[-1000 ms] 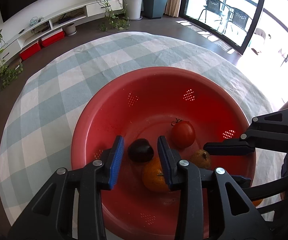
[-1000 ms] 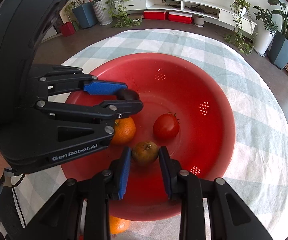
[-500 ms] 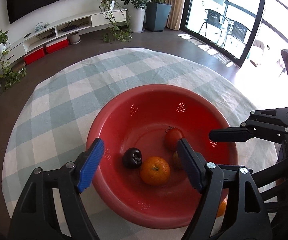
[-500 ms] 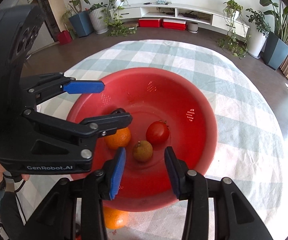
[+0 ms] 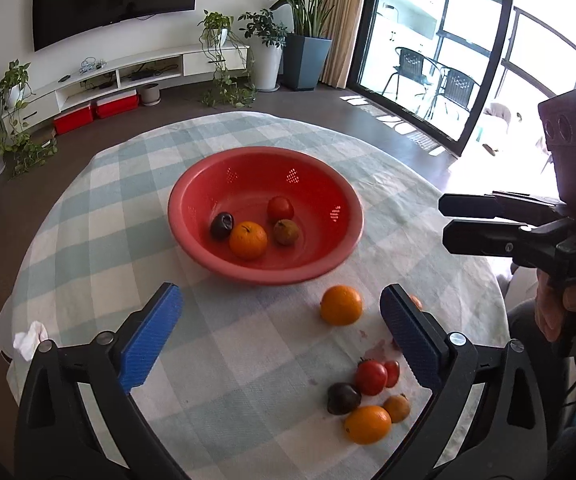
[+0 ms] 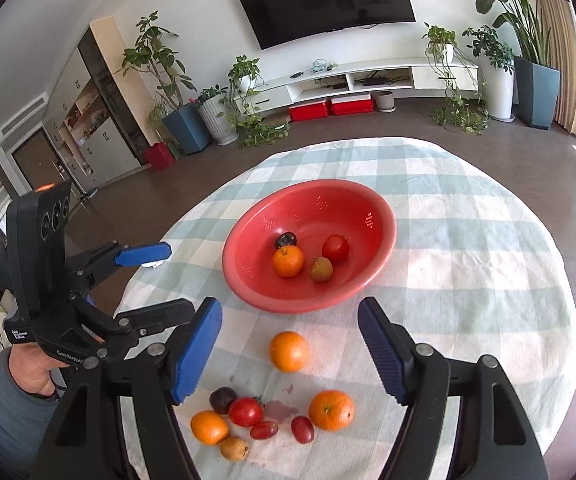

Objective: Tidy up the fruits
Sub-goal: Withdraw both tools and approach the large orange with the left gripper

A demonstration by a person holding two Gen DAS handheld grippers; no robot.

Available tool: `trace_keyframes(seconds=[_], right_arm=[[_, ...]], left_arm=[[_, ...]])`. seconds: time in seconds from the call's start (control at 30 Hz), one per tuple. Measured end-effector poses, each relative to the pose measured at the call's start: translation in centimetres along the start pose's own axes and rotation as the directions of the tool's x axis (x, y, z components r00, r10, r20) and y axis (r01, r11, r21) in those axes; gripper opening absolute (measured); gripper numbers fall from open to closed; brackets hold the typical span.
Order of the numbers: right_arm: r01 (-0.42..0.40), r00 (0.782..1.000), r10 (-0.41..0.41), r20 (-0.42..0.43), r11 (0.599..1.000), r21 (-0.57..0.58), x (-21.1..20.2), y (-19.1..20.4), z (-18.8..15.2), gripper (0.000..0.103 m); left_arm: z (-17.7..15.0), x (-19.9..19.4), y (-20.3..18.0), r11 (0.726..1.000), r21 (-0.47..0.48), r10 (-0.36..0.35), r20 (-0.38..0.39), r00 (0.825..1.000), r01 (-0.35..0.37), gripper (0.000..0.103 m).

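A red bowl (image 5: 192, 188) (image 6: 288, 304) on the checked cloth holds a dark plum (image 5: 221, 225), an orange (image 5: 248, 240), a tomato (image 5: 280, 209) and a brown fruit (image 5: 286, 232). Near the front edge lie loose fruits: an orange (image 6: 289, 351), a second orange (image 6: 331, 409), a third (image 6: 209, 427), a plum (image 6: 222, 399), a tomato (image 6: 245, 411) and small red ones. My left gripper (image 5: 280, 296) hangs back from the bowl, its jaws opening wide with nothing between them. My right gripper (image 6: 290, 308) hovers over the nearest orange, jaws opening and empty.
A crumpled tissue (image 5: 28, 340) lies at the table's left edge. A reddish juice stain (image 6: 278, 406) marks the cloth among the loose fruits. The round table drops off to brown floor on all sides. A person's hand (image 6: 32, 372) holds the left gripper.
Both grippers were close around the plum and the brown fruit inside the bowl. They have opened and drawn back and up, and the loose fruits in front of the bowl have come into view.
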State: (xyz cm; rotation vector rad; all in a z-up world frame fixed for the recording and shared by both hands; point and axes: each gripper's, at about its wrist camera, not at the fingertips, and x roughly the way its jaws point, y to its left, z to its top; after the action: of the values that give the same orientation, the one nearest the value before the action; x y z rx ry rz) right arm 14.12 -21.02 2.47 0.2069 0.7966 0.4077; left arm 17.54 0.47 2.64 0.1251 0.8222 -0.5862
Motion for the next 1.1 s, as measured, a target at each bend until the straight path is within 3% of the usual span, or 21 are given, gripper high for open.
trace_keyframes(seconds=[0.23,0.4,0.63,0.83,1.1], right_arm=[[-0.026,1.0,0.025,0.009,0.996,0.087,-2.4,-0.3,-5.1,0.074],[-0.024,0.999,0.028,-0.031,0.992,0.125,-2.4,-0.7,-8.4,0.074],[-0.006,0.998,0.017,-0.065,0.986,0.169,-2.0,-0.9,-11.3,0.071],[0.009,0.996,0.006,-0.089,0.986,0.167,-1.2,-0.7,-11.8,0.062],[0.009,0.996,0.006,-0.089,0.986,0.169,-1.2,-0.9,-11.8,0.06]], left_arm=[[-6.5,-1.9,-3.1,1.0,-0.016,-0.028,-0.046,0.999,0.027,0.101],[-9.7,-1.6,-5.3,0.999,0.017,-0.045,-0.093,0.995,0.047,0.101],[-11.1,-0.4,-6.6,0.998,0.052,-0.016,-0.116,0.993,0.022,0.101],[-11.0,0.3,-6.7,0.997,0.06,-0.049,-0.114,0.992,0.056,0.099],[-10.2,1.8,-5.0,0.988,0.12,-0.079,-0.184,0.98,0.102,0.064]])
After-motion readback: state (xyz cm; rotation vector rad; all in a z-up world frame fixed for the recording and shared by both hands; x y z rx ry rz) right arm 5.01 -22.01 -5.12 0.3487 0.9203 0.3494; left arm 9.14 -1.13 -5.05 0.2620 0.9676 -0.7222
